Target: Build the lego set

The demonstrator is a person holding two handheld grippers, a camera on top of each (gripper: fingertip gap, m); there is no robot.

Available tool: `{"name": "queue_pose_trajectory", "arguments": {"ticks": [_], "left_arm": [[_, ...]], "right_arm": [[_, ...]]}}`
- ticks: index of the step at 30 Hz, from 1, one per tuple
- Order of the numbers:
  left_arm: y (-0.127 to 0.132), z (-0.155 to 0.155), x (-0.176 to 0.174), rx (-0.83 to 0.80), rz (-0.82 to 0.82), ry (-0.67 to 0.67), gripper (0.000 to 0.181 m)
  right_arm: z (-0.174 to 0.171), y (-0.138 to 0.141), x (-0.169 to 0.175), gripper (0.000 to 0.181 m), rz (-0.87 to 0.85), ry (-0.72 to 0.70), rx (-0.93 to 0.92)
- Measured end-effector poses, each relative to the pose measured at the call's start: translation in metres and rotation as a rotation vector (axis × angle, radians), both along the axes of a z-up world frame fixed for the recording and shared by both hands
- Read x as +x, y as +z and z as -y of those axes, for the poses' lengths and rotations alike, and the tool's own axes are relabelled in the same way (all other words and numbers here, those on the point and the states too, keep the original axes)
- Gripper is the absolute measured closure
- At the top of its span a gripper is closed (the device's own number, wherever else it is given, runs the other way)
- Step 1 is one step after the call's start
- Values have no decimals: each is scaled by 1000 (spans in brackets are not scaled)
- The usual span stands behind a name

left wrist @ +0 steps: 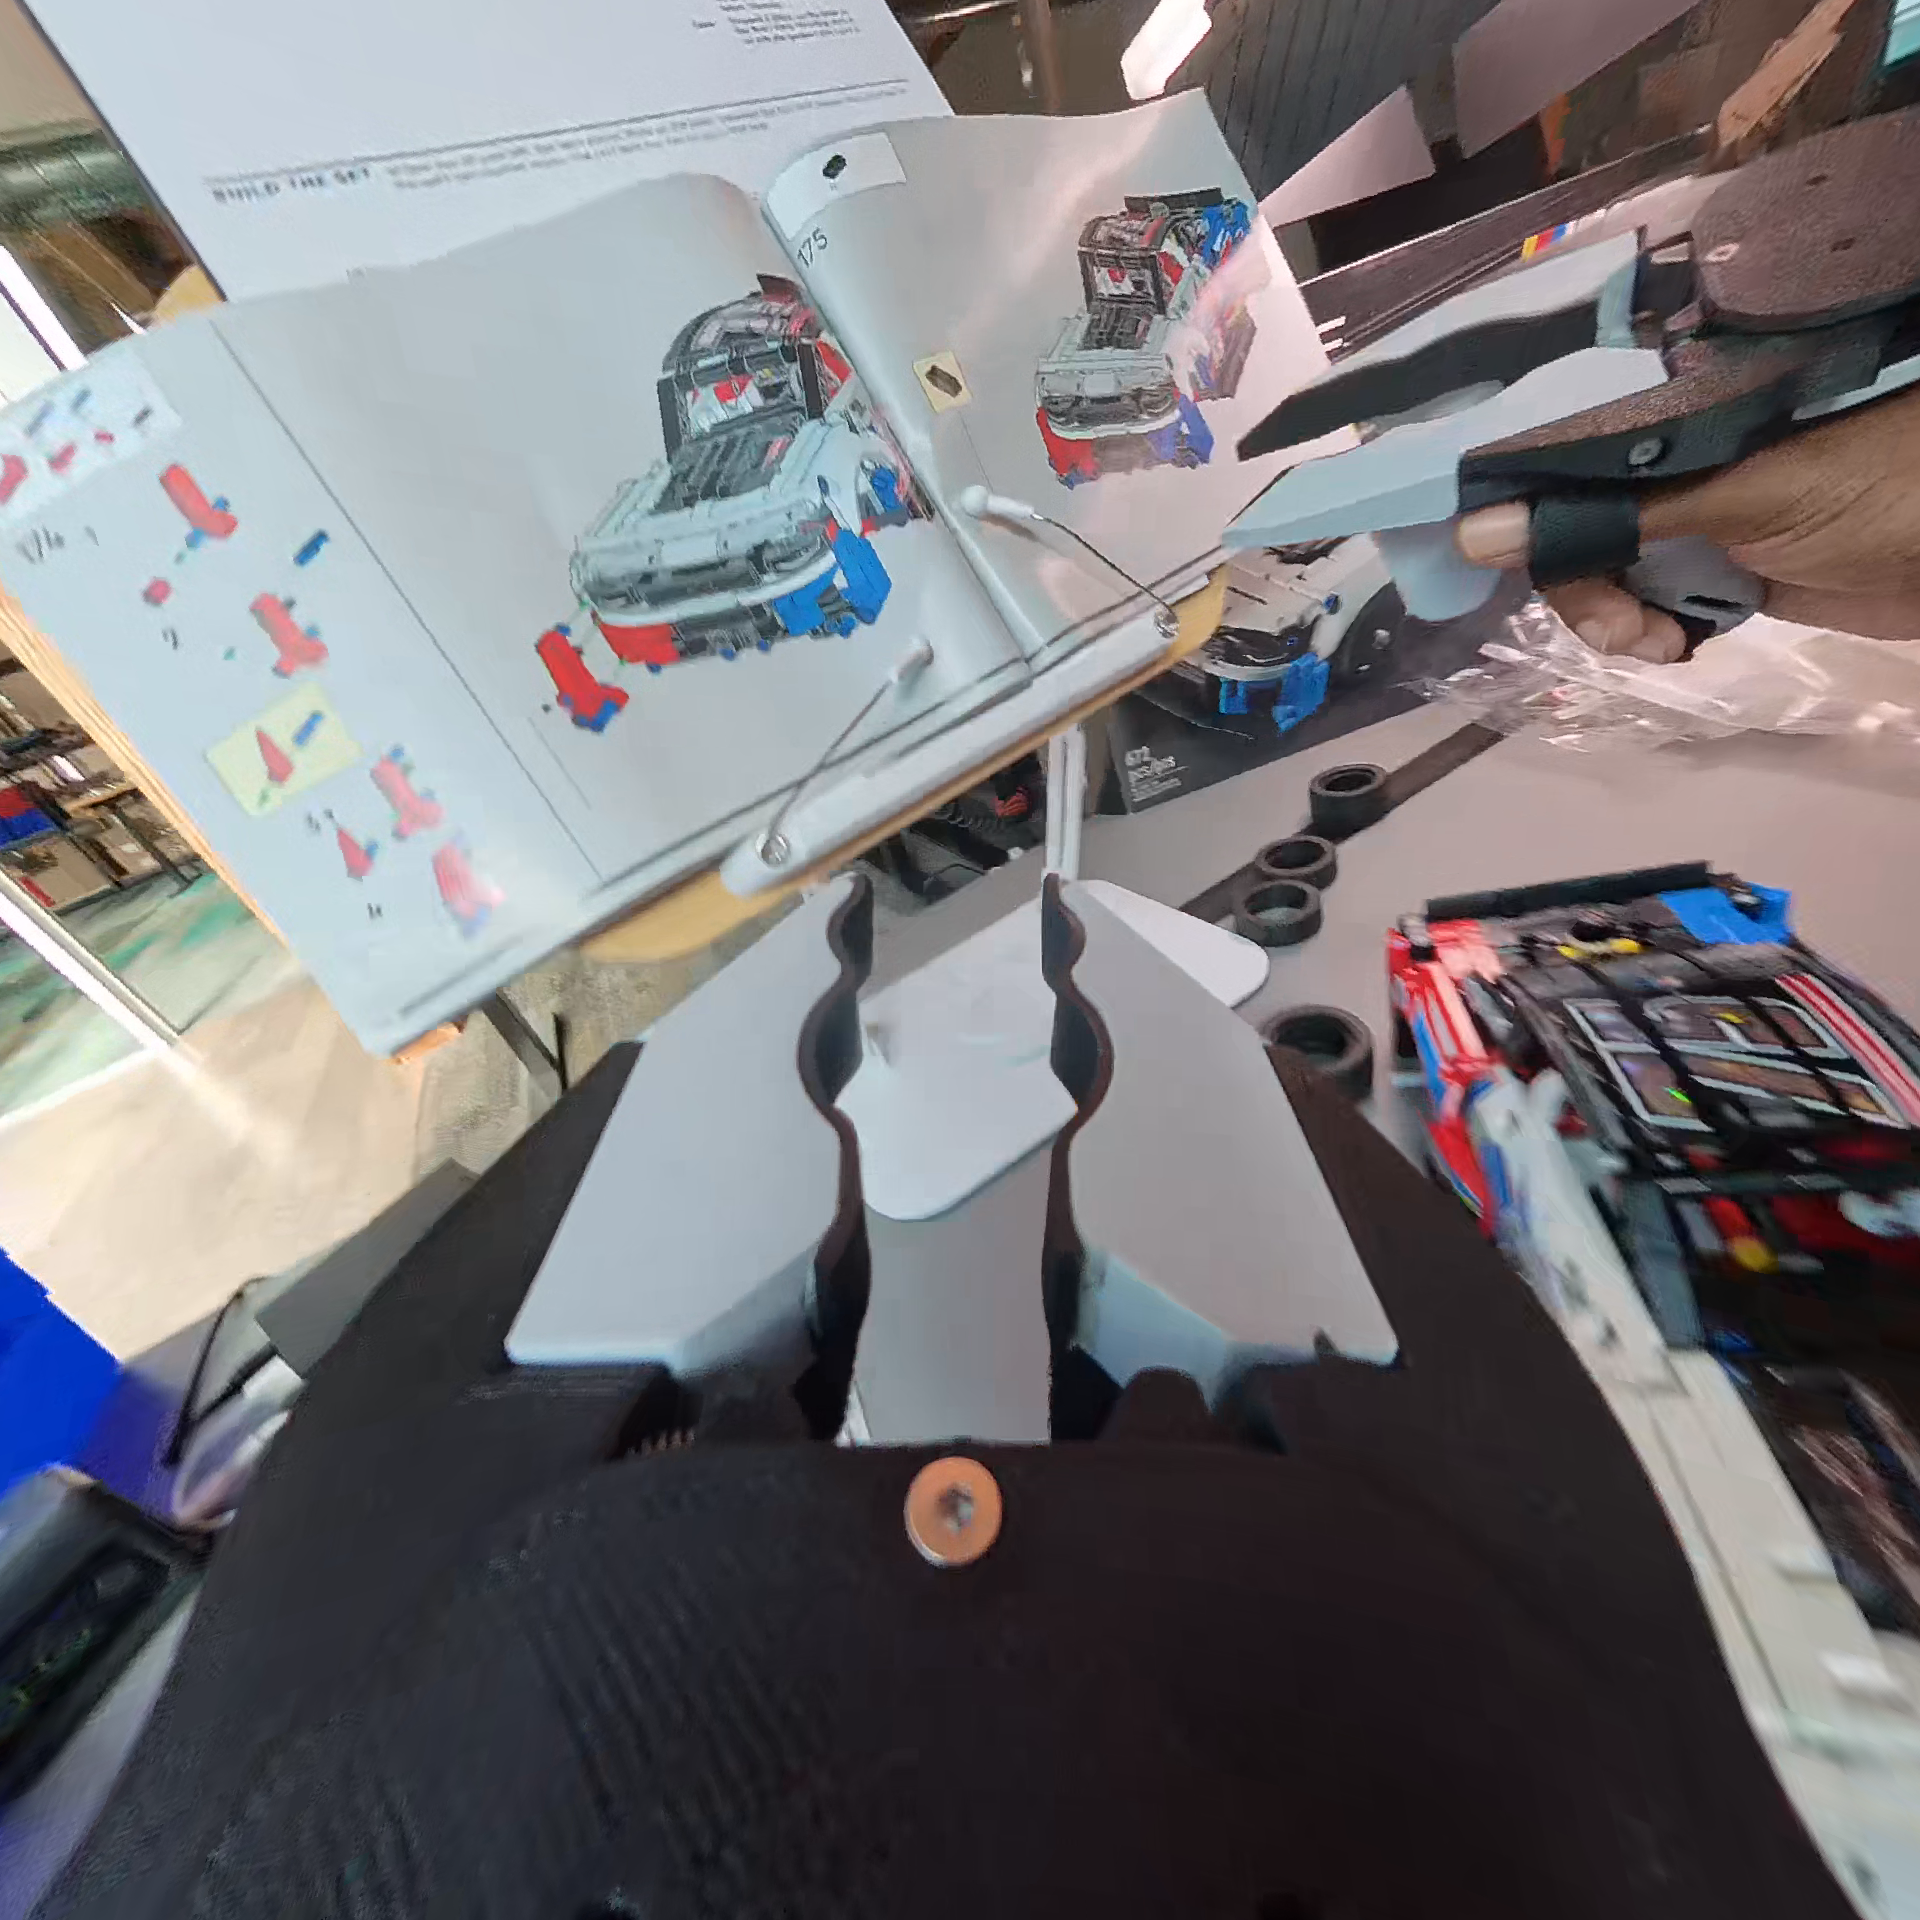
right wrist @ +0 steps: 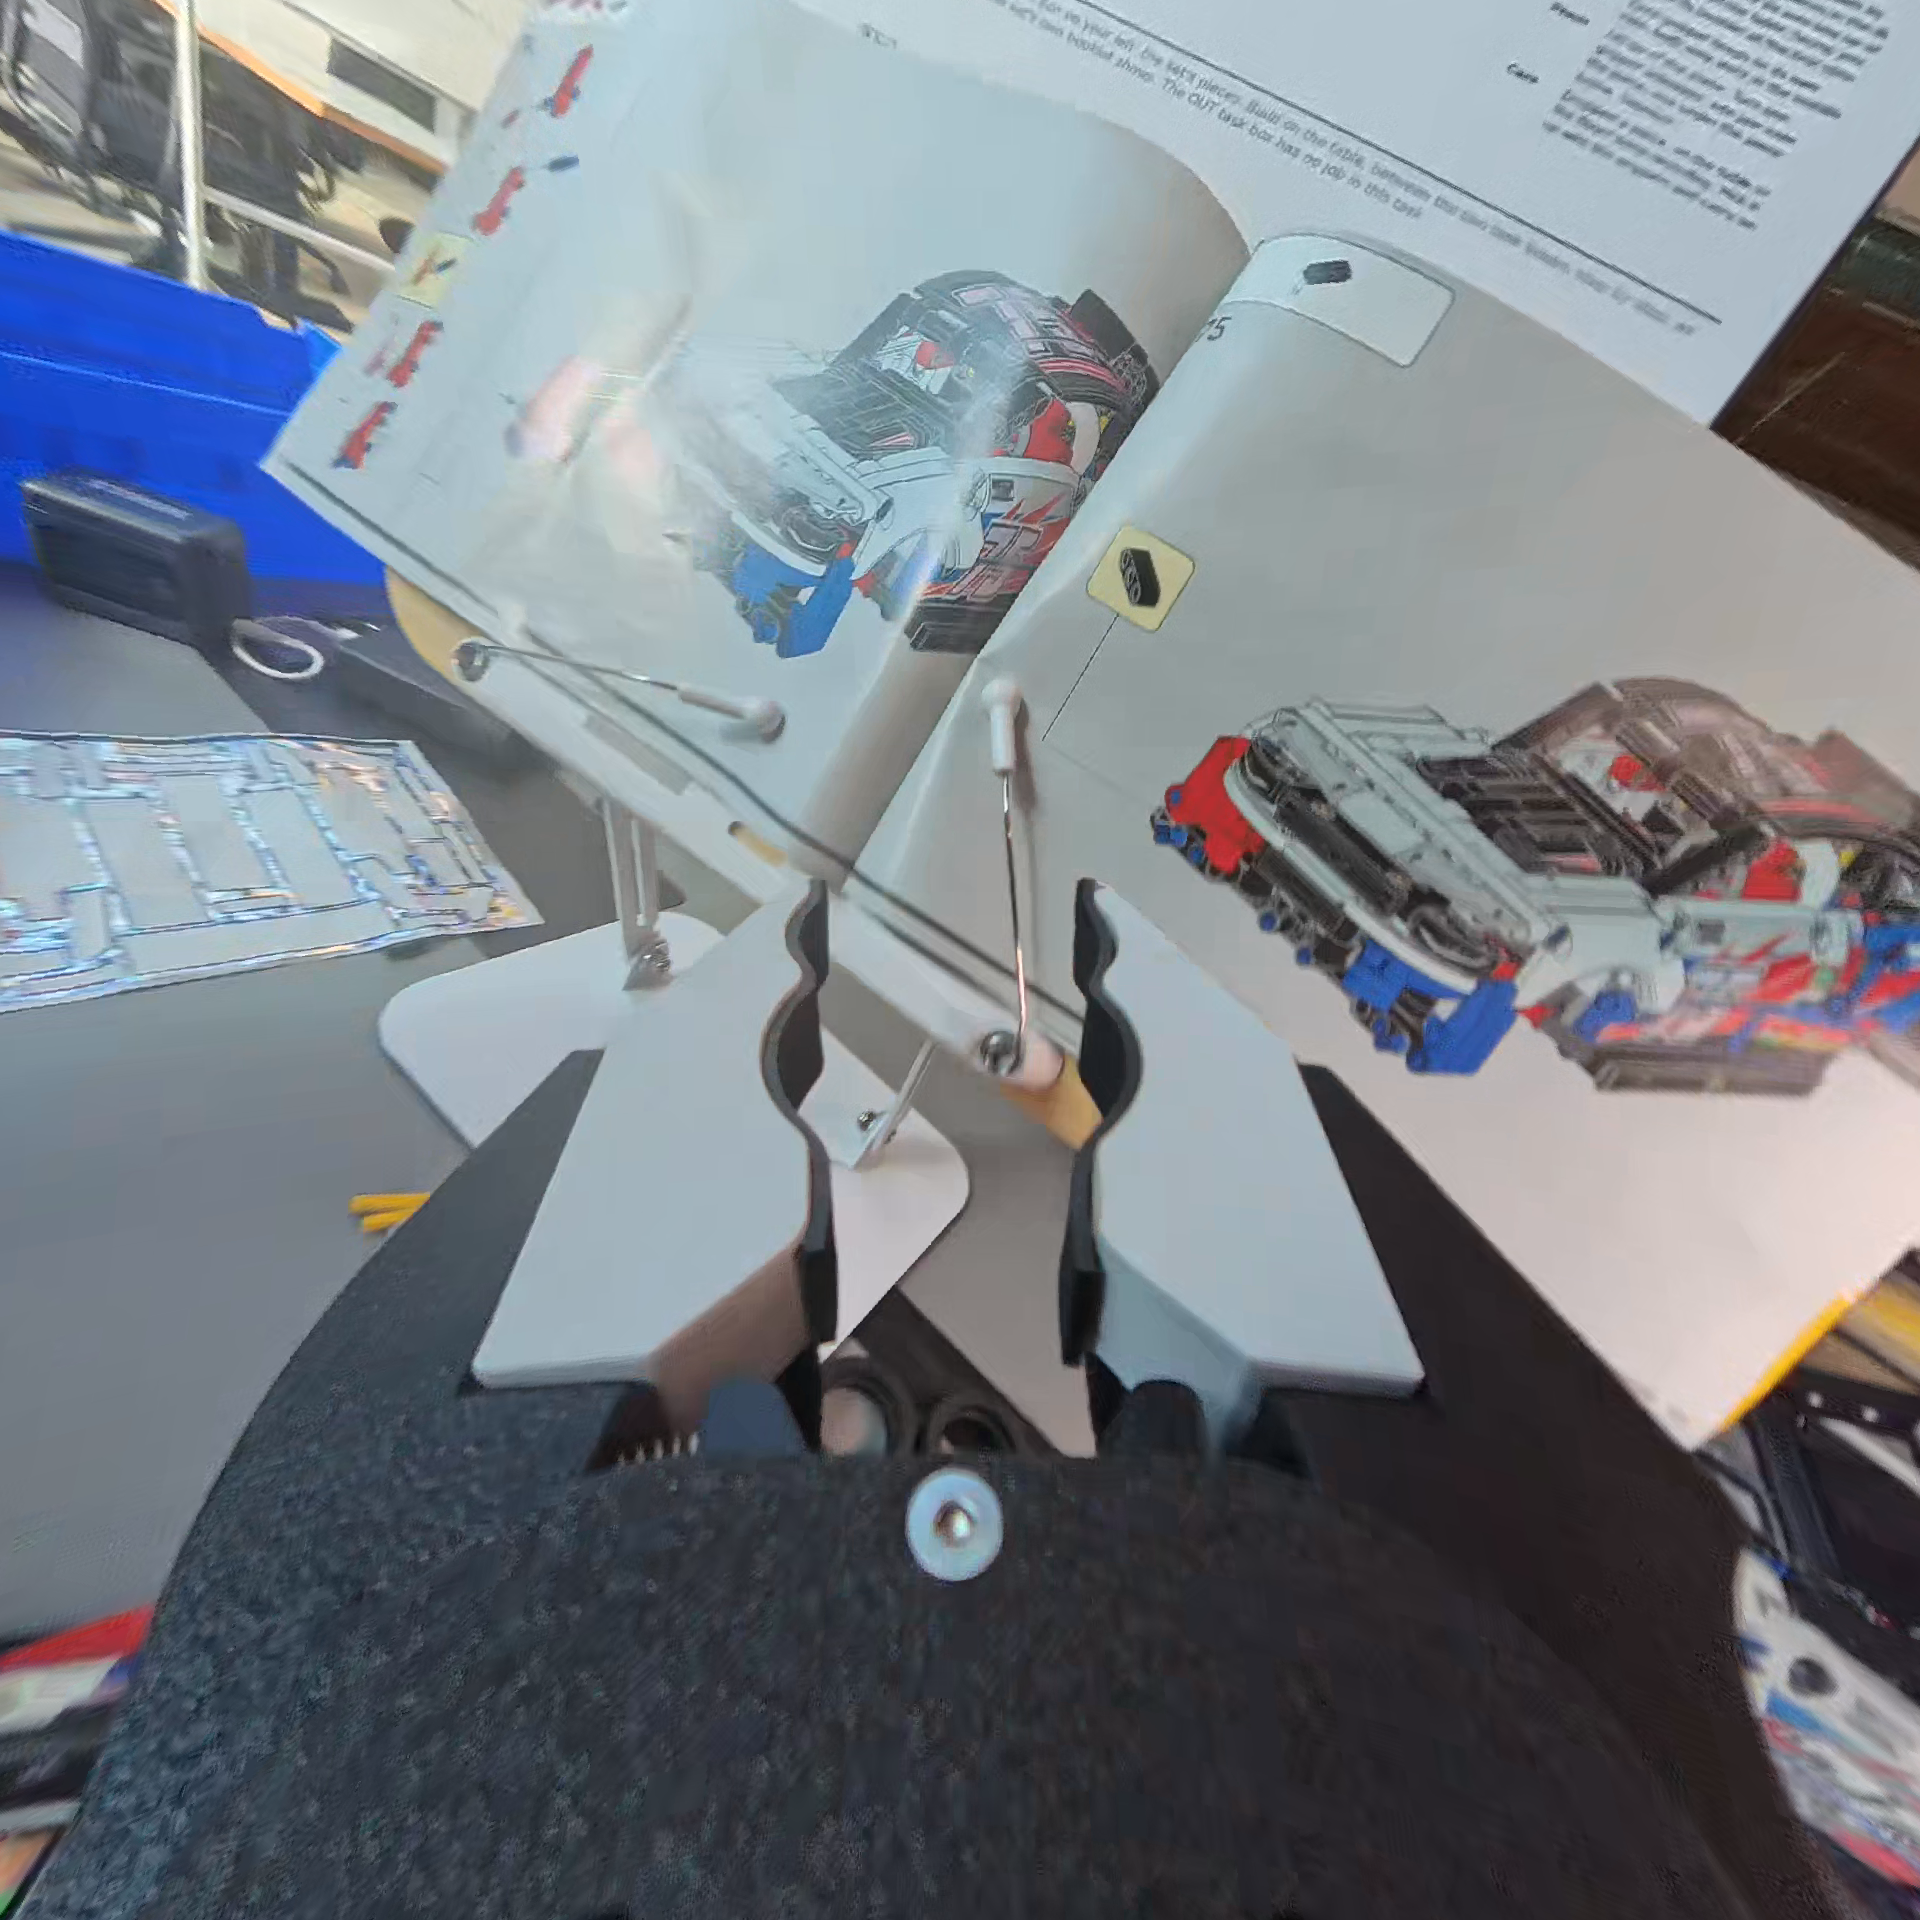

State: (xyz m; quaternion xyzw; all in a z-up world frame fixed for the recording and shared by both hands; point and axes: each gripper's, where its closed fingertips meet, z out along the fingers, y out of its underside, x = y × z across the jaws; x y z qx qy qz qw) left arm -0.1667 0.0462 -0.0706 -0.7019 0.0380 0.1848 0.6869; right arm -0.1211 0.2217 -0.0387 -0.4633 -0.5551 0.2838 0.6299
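Left tongs [left wrist: 951, 904], right tongs [right wrist: 951, 904] gape empty.

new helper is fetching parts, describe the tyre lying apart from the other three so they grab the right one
Start at the white base plate of the book stand. Three black tyres line up behind it; the lone tyre lies in front, nearest the red, blue and black lego car.

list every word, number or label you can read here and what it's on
I won't copy out the writing, only say where it stands.
White sheet behind the stand: a heading and printed paragraphs, mostly blurred.
Instruction booklet: a page number by the spine, blurred step numbers at the left edge.
Dark box under the stand: small pale print.
Lego car: sticker markings, blurred.
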Motion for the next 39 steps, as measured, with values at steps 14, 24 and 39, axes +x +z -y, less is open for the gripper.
{"name": "queue_pose_trajectory", "arguments": {"ticks": [14, 24, 39], "left_arm": [[17, -117, -82, -117, -183, 162, 181], [7, -64, -122, 268, 611, 209, 177], [41, -137, 6, -98, 148, -33, 170]], "right_arm": [[-97, -58, 34, 172, 27, -187, -351], [-40, -9, 7, 149, -4, -9, -248], [-76, -61, 25, 155, -106, 13, -799]]}}
